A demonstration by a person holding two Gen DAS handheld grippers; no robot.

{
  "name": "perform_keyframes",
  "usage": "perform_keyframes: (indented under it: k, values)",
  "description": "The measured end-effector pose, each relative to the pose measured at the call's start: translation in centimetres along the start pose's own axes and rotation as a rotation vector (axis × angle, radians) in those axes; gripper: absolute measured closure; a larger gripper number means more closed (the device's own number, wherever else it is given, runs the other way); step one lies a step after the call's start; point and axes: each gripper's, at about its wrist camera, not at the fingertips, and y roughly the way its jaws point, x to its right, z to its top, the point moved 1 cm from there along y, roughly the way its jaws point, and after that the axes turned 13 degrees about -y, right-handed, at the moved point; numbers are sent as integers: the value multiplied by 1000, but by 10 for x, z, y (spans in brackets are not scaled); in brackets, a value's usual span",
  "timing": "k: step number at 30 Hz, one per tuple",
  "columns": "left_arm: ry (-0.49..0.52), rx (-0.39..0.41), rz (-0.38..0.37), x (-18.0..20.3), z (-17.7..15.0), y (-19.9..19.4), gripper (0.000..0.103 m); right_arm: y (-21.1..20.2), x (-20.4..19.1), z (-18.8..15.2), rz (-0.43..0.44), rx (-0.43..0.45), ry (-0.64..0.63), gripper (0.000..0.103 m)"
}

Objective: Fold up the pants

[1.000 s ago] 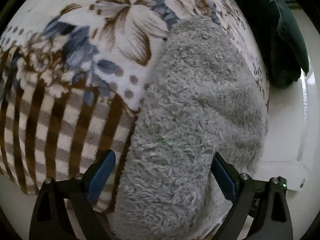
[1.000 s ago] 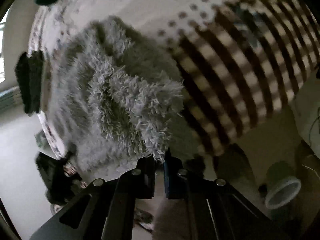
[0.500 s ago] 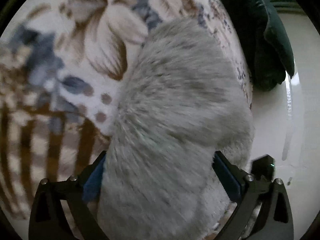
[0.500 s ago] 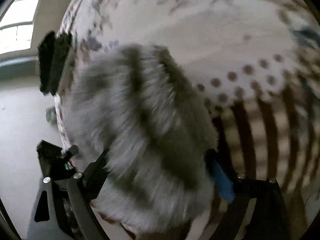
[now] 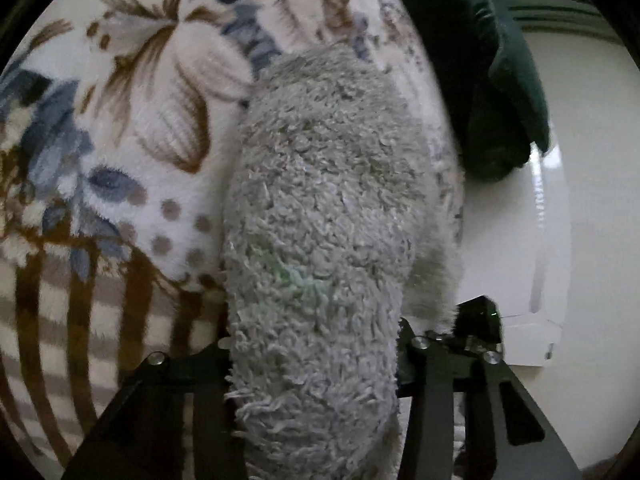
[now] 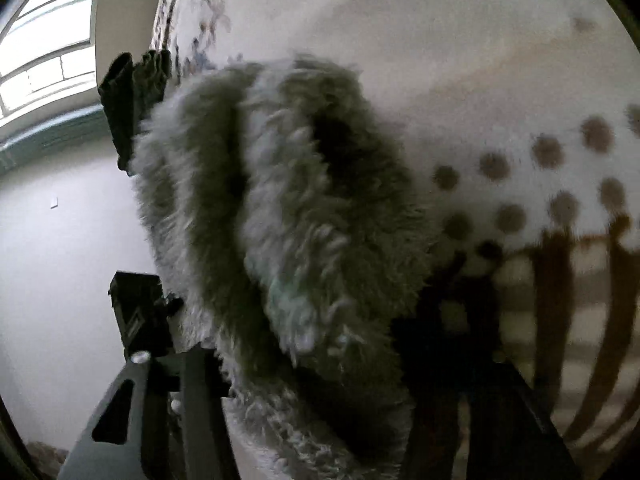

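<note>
Right now your left gripper (image 5: 314,356) and right gripper (image 6: 316,356) each straddle the shaggy grey pants (image 5: 324,208), jaws spread around the thick roll, lying on the plush floral blanket (image 5: 152,120).

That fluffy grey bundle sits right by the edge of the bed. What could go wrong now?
The grey pants lie along the blanket's edge, floor right beside them; a nudge might tip them off. Both the left hand-held gripper and right hand-held gripper straddle the thick pile, so the fluff could snag and undo the fold.
</note>
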Motion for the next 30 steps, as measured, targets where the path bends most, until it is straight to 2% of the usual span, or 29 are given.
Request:
perform_keyframes:
  k: [7,10,14,18,21,25,30]
  values:
    - [18,36,-30,44,-8,-60,64,-35,-73,-7,15,40,-61,55]
    - [19,70,-58,67,2,-99,64,-49,-127,16,21,58,-111,55]
    - [55,121,-74,106,38,-163,64,-57,-212,57,17,75,-202,55]
    - [106,177,-62,148,111,-228,64,-39,-295,111,19,98,-261,55]
    - [138,204,-44,173,176,-271,64,-6,-358,167,17,117,-276,55]
    - [182,232,-25,199,275,-318,64,59,-437,269,12,144,-277,55]
    - [187,260,7,203,391,-345,63,135,-501,380,-18,132,-280,55]
